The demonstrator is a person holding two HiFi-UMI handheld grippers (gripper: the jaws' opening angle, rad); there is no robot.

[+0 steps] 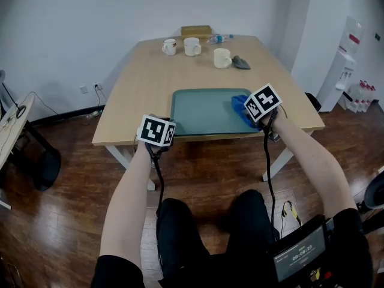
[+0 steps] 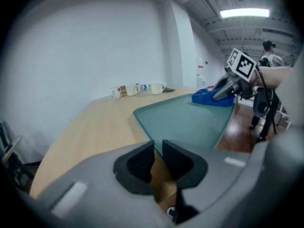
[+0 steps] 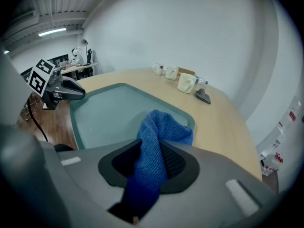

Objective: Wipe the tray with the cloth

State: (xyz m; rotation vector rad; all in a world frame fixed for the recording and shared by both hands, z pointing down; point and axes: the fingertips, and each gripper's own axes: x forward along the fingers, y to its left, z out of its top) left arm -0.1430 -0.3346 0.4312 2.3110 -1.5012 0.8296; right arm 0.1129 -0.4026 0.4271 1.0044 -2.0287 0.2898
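The blue terry cloth (image 3: 164, 127) is clamped in the jaws of the right gripper (image 3: 153, 150), draped ahead onto the flat teal tray (image 3: 114, 110). The left gripper (image 2: 157, 148) is held closed beside the tray's corner

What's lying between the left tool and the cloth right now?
Nothing but bare tray: the left gripper view shows it running empty from the left tool across to the cloth.
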